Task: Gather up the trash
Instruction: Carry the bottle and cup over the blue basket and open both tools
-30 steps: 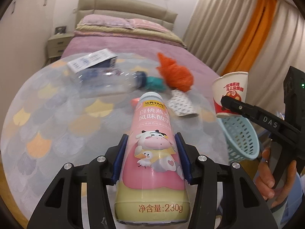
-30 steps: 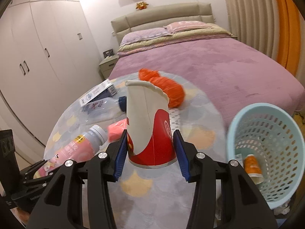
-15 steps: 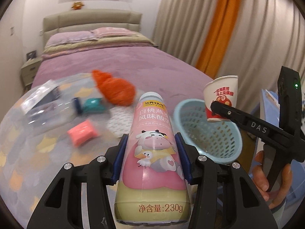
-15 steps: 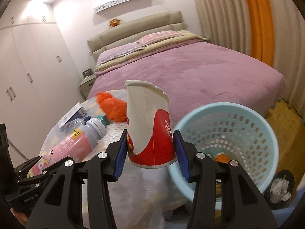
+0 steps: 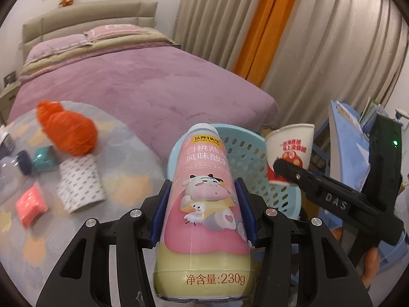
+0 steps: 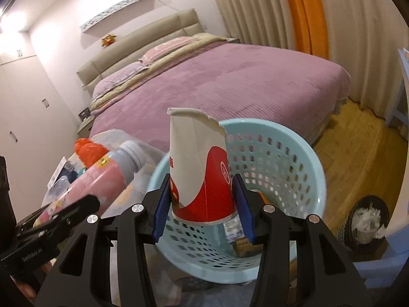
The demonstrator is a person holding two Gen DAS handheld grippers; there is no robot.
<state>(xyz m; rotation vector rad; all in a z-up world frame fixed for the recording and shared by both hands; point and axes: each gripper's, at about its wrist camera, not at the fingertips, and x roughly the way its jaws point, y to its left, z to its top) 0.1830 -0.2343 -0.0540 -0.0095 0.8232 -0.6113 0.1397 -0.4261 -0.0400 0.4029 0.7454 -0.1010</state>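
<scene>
While both tongs are loaded, what matters is where the basket point(image 6: 288, 179) lies from each load. The right tongs point(image 6: 202, 203) are clamped on the paper cup point(image 6: 199, 168), blue pads pressed to its red lower wall; the cup stands upright between them, torn rim up, base down. In the right wrist view the basket's pale blue rim circles right behind and below the cup, so the cup seems to hang over the near part of the mouth, though depth is hard to judge here. Some scraps lie at the bottom of the basket.

The left tongs point(image 5: 202, 213) are clamped on the yogurt bottle point(image 5: 204, 204), pads on its pink waist. Its long axis runs along the fingers, cap point(image 5: 203, 128) forward, yellow base toward the camera. In the left wrist view the basket shows just beyond and a little right of the cap, past the desk's point(image 5: 127, 194) right edge, so the bottle points at the basket but is probably not yet over the opening.

I judge the right hand the nearer one; the cup should need only a release, while the bottle has to travel on, cap first. The two tongs are close together, so crowding at the rim is a risk.

More trash lies on the desk: an orange bag point(image 5: 67, 130), a dotted wrapper point(image 5: 80, 184), a pink pack point(image 5: 30, 207).
</scene>
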